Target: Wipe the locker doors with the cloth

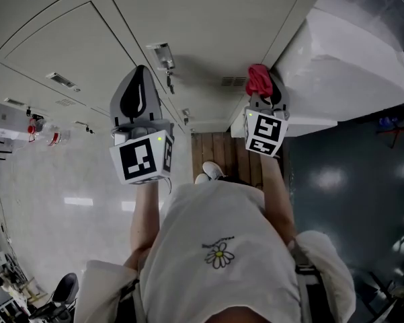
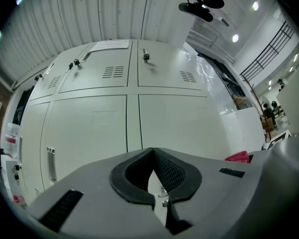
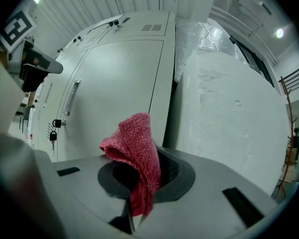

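Forearms (image 1: 146, 214) outstretched, right tongs (image 1: 269, 89) pinching red cloth (image 3: 137, 143), left tongs (image 2: 152, 152) closed

Right gripper (image 1: 263, 91) holds a red cloth (image 1: 258, 79) near the locker doors (image 1: 208, 25); left gripper (image 1: 139, 78) hovers beside.

Two grey plastic grippers, left gripper (image 2: 152, 158) and right gripper (image 3: 142, 171); one red knitted cloth (image 3: 134, 143); at least six pale metal locker doors (image 2: 179, 128); one white wrapped block (image 3: 229, 113)
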A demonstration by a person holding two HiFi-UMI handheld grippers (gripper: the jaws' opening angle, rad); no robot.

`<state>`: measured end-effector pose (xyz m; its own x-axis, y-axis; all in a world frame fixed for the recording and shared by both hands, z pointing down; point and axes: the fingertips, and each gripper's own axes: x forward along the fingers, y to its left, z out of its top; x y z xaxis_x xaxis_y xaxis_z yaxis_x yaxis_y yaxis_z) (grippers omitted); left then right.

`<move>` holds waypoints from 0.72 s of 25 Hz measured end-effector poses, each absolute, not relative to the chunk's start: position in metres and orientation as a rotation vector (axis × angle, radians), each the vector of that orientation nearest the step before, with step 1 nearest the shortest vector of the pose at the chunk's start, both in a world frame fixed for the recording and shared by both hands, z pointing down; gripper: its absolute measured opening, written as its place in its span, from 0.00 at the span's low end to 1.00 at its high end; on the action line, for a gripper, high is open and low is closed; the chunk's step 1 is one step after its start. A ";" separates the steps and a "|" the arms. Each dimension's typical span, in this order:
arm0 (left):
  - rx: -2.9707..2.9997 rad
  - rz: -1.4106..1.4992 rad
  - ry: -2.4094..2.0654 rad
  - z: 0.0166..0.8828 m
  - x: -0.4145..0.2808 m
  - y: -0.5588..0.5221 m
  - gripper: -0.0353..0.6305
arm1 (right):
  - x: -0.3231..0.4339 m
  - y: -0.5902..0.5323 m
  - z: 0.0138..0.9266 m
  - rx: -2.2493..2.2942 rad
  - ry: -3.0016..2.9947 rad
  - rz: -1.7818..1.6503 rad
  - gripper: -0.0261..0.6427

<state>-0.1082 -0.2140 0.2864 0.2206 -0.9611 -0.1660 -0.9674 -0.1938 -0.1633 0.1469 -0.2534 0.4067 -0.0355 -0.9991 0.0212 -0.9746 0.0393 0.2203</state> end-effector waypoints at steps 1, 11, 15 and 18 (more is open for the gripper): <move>-2.257 0.035 1.836 0.287 -0.111 -0.214 0.08 | 0.147 -0.253 0.406 2.058 -2.138 -0.208 0.08; -2.212 0.017 1.936 0.302 -0.143 -0.208 0.08 | 0.018 -0.226 0.392 1.811 -2.543 -0.087 0.08; -2.207 -0.006 1.989 0.320 -0.163 -0.202 0.08 | -0.064 -0.220 0.414 1.610 -2.639 -0.077 0.08; -2.214 -0.027 2.006 0.331 -0.176 -0.201 0.08 | -0.096 -0.229 0.436 1.587 -2.611 -0.064 0.08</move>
